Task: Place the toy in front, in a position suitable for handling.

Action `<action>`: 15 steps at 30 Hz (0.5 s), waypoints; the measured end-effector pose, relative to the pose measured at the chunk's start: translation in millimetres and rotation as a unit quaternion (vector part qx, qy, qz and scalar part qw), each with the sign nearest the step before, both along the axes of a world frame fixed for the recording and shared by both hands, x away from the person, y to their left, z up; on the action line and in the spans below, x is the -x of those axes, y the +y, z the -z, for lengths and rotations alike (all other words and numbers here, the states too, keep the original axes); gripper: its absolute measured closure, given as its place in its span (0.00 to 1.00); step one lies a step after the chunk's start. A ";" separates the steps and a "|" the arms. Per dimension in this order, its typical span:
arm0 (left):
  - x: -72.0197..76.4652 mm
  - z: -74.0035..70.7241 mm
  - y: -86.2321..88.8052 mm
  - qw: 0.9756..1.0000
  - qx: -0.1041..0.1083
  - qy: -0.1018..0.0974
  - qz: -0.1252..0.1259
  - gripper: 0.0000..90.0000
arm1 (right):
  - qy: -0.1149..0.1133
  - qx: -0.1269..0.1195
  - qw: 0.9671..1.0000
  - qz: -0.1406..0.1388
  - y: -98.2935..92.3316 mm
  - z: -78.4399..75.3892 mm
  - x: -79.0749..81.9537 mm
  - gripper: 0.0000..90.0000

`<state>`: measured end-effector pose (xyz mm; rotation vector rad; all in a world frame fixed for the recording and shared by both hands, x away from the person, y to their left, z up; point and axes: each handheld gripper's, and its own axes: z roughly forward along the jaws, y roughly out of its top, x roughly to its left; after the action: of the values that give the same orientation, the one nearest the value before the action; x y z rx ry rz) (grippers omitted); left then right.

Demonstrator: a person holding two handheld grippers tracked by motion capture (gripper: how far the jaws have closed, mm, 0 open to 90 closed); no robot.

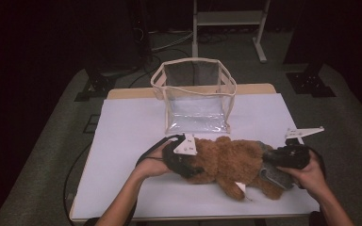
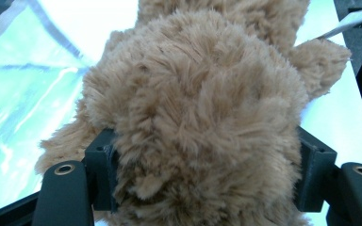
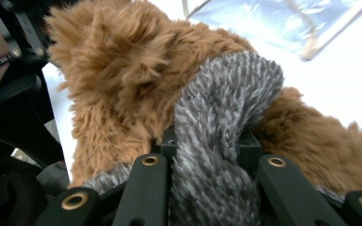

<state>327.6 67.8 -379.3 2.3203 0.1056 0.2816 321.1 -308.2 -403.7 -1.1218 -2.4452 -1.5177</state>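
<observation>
So right now both grippers have a grip on the plush bear, which is lying on its side along the near edge of the surface, a bit right of the middle. The left gripper has its jaws clamped around one fuzzy brown end of the bear; in the left gripper view the fur bulges out between the two black jaws. The right gripper has its jaws clenched on the grey knitted piece at the other end, a scarf I think, and the right gripper view shows the knit squeezed between them.

The clear bag with the cream trim stands open at the far edge of the surface, just beyond the bear and a little to its left.

My read: this is the pick-up step, grip made at both ends, lift not yet done. Next move probably needs both hands rising together, carrying it away from the near edge and over the bag's rim, then lowering it in. The floppy middle could sag and catch on the rim.
</observation>
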 end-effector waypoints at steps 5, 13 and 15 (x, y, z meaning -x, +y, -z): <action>2.0 1.4 20.6 1.000 0.000 0.008 -0.016 0.31 | 0.009 -0.015 1.000 -0.011 15.2 14.8 -5.9 0.80; 3.2 9.5 28.8 0.999 0.034 0.008 -0.022 0.23 | -0.030 -0.002 0.999 0.014 -8.4 -19.7 -1.6 0.79; 2.9 10.3 28.6 0.999 0.040 0.008 -0.022 0.23 | -0.046 -0.006 0.999 0.006 -5.2 -35.9 -2.3 0.79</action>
<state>324.6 96.3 -389.6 2.2439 0.1729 0.2763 323.4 -313.4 -367.9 -1.0915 -2.4878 -1.6207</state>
